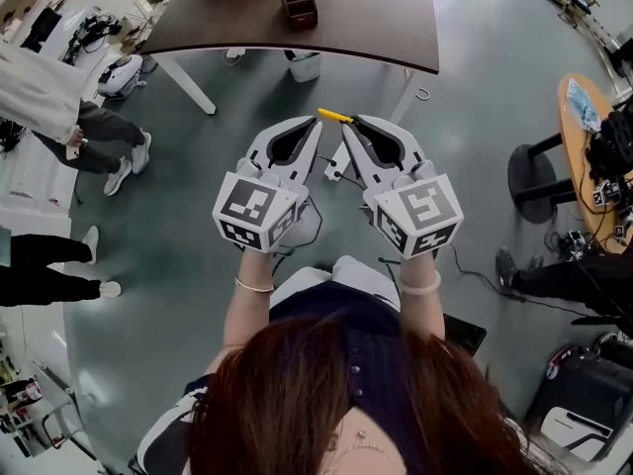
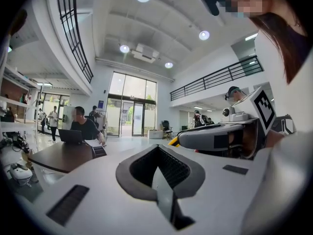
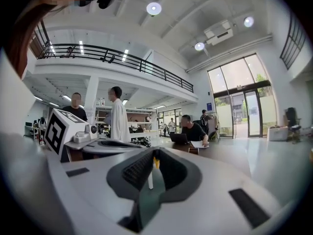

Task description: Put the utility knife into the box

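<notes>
The yellow utility knife [image 1: 336, 116] sticks out leftward from the tip of my right gripper [image 1: 352, 124], which is shut on it. In the right gripper view it shows as a thin yellow and white sliver [image 3: 155, 166] between the shut jaws of the right gripper [image 3: 155, 156]. My left gripper [image 1: 314, 124] is shut with nothing in it, its tip close beside the knife. Both grippers are held up over the floor, short of the table. The dark open box [image 1: 297, 3] stands on the brown table [image 1: 376, 28], far ahead. The left gripper view shows its own shut tips [image 2: 158, 150], the right gripper [image 2: 220, 138] and the knife's yellow end [image 2: 173, 141].
A white bin [image 1: 304, 64] stands under the table. People stand at the left [image 1: 59, 117]. A round table [image 1: 584, 137] with clutter and cables is at the right. A person with a laptop [image 3: 188, 131] sits at the brown table.
</notes>
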Tool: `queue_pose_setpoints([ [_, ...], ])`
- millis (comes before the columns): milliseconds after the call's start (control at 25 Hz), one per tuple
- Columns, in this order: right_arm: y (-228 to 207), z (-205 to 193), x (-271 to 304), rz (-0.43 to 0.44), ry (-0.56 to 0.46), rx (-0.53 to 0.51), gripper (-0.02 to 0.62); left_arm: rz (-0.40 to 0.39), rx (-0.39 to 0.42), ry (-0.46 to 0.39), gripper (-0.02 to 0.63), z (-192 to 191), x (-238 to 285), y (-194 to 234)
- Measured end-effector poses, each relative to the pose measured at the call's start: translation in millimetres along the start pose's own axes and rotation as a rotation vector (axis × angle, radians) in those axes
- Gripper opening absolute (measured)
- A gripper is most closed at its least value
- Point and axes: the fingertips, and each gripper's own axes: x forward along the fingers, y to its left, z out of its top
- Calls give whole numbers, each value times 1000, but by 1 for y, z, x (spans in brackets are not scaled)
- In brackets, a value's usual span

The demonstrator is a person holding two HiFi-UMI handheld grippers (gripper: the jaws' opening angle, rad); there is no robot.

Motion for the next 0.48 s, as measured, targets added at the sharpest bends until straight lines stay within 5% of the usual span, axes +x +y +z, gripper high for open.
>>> queue_pose_setpoints([
  [480,-73,-8,75,-5,2,24,49,38,-29,19,-6,-13,76,76],
])
